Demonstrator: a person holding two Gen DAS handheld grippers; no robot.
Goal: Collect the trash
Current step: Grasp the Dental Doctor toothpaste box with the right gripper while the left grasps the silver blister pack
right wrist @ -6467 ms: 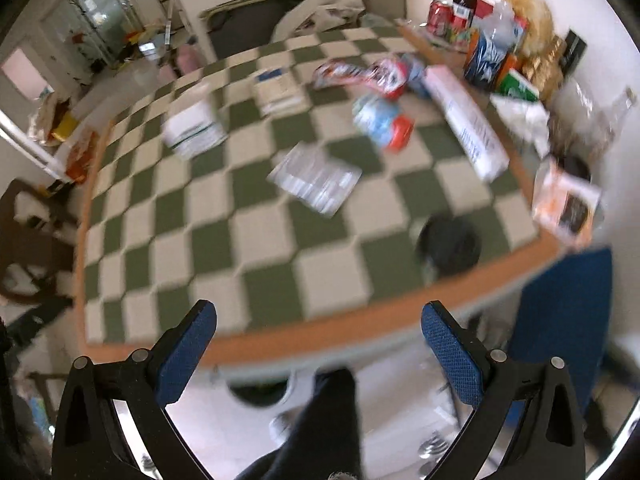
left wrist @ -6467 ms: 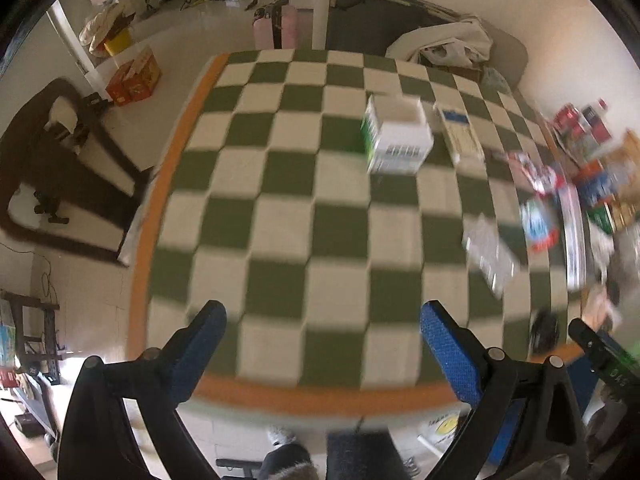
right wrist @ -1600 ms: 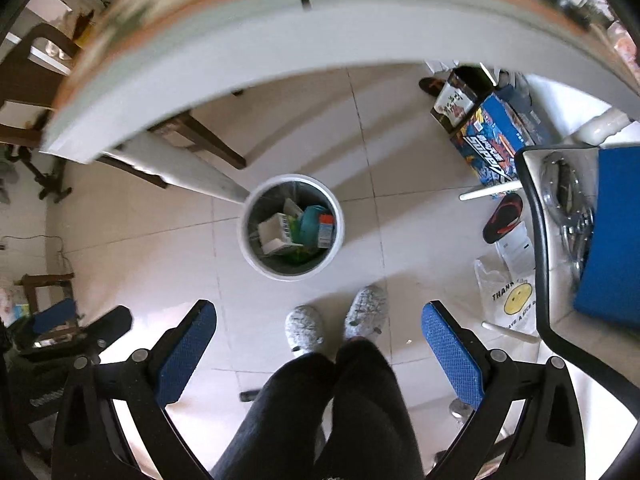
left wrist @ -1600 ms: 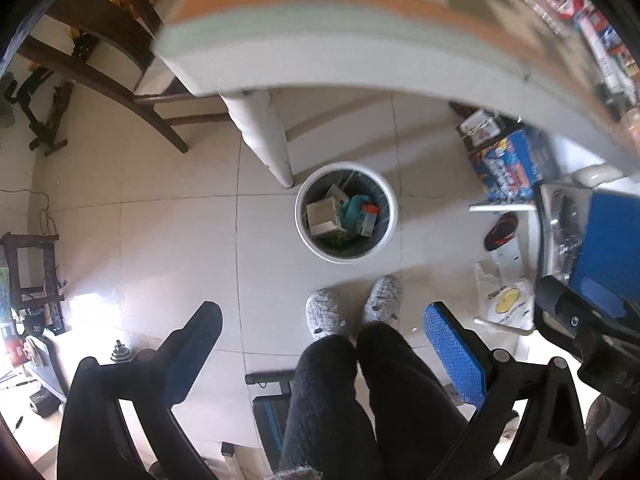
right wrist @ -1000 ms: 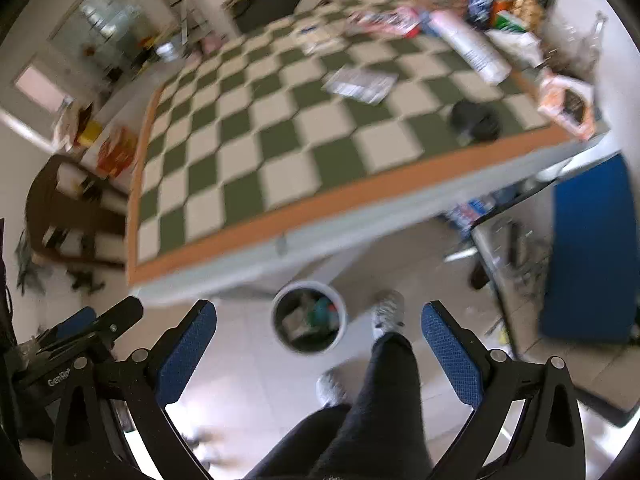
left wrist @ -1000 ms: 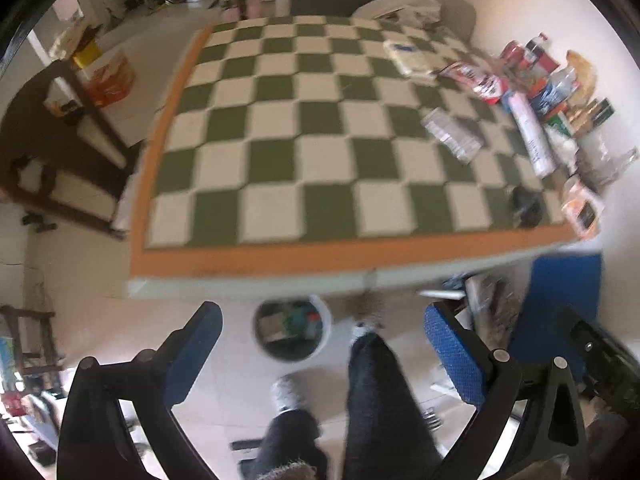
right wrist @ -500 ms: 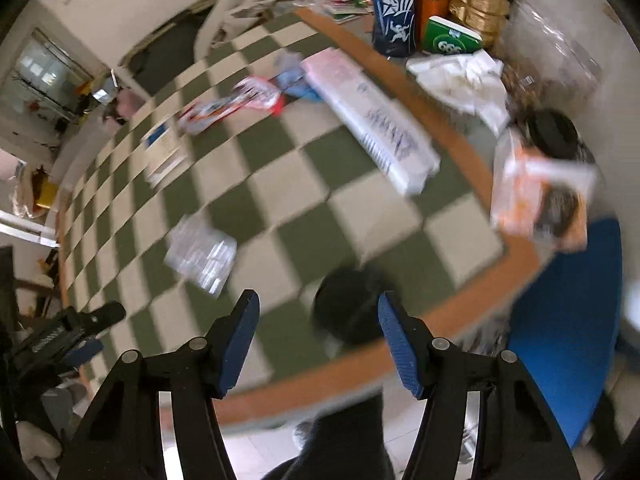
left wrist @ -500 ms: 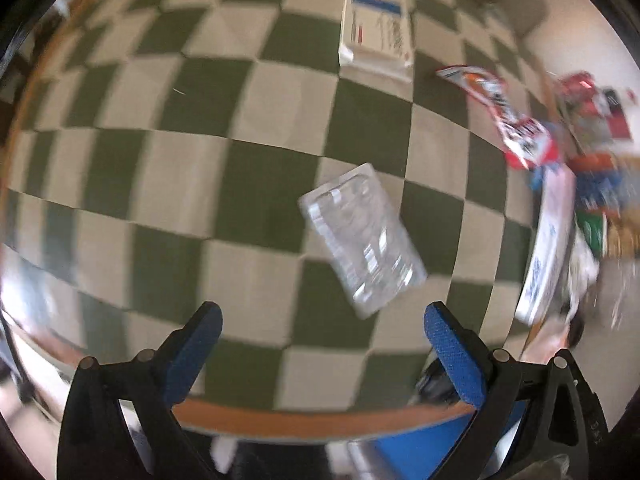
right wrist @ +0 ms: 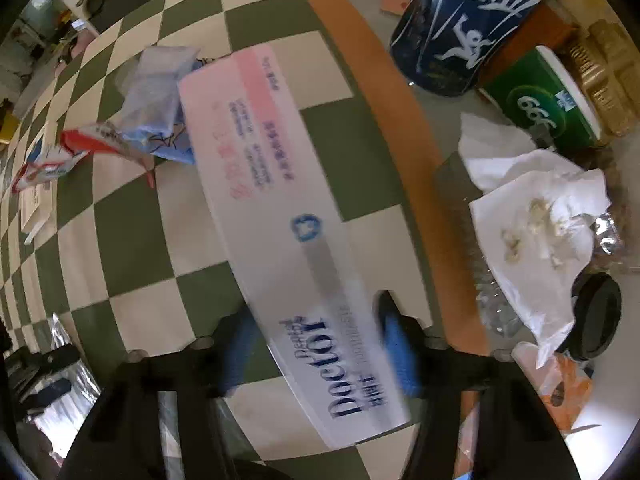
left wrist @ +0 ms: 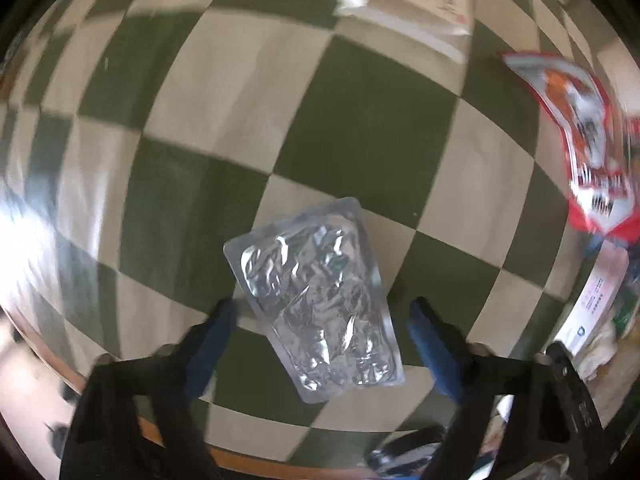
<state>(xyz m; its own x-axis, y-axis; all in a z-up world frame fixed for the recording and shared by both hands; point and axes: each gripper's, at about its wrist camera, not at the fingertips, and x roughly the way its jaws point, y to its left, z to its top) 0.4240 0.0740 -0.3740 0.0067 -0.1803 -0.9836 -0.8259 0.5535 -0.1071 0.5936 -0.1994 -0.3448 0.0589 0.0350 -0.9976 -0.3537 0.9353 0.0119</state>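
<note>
A crumpled clear plastic tray (left wrist: 320,300) lies flat on the green-and-white checked table (left wrist: 360,112). My left gripper (left wrist: 326,328) points down over it with a blue finger on each side; its jaws are closing and a small gap still shows at both pads. A long white toothpaste box (right wrist: 280,208) lies diagonally near the table's orange edge (right wrist: 400,100). My right gripper (right wrist: 318,340) straddles the box's near end, jaws closing, and its pads stand close beside the box's long sides without clearly pressing on them.
A red snack wrapper (left wrist: 588,152) and a white carton (left wrist: 408,4) lie beyond the tray. Beside the box are a blue plastic bag (right wrist: 156,96), a blue tub (right wrist: 460,28), a green can (right wrist: 548,108), a white tissue (right wrist: 540,216) and a black lid (right wrist: 596,316).
Both grippers have dropped closer to the table. The left now has the clear tray between narrower jaws. The right has shifted from above the black lid to the toothpaste box.
</note>
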